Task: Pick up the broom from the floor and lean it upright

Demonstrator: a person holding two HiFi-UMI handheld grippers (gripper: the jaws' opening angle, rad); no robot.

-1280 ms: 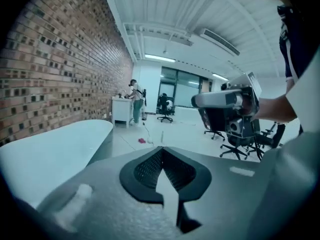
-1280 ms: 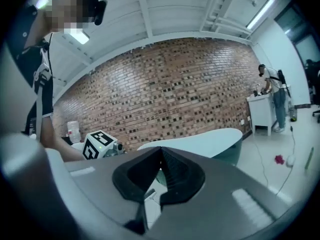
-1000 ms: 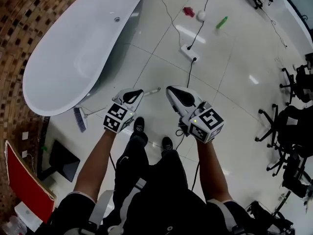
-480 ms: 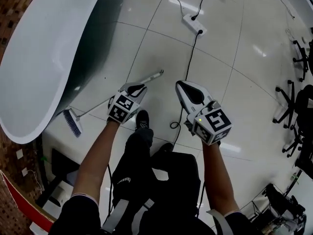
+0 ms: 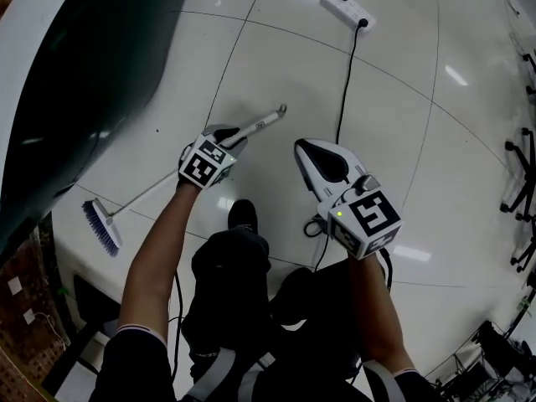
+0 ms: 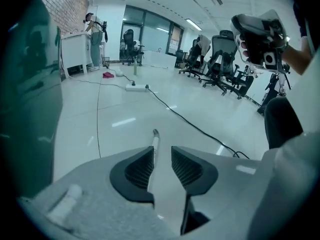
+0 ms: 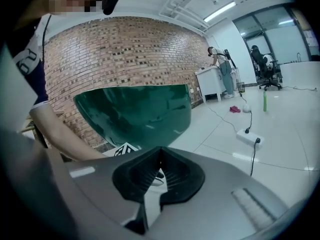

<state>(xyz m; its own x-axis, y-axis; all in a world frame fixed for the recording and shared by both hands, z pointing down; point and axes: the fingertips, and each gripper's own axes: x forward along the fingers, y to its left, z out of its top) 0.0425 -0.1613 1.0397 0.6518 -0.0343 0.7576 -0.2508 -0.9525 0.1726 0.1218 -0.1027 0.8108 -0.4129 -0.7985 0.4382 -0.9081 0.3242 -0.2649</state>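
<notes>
The broom lies flat on the white tiled floor, its blue brush head (image 5: 100, 227) at the left and its pale handle (image 5: 260, 121) running up to the right. My left gripper (image 5: 229, 133) is low over the handle's upper part. In the left gripper view its jaws (image 6: 162, 151) are opening with the handle (image 6: 155, 141) running between them, close along the left pad and not pinched. My right gripper (image 5: 316, 159) hangs to the right of the handle's end, above the floor, shut on nothing.
A large bathtub (image 5: 75, 82), dark green outside, fills the left and stands close to the brush head. A white power strip (image 5: 345, 7) and its black cable (image 5: 343, 99) lie beyond the grippers. Office chairs (image 5: 523, 199) stand at the right. The person's shoe (image 5: 243, 216) is just below the handle.
Both grippers have dropped toward the floor as the person crouched. The left gripper has come down over the broom handle and its jaws have spread apart.
</notes>
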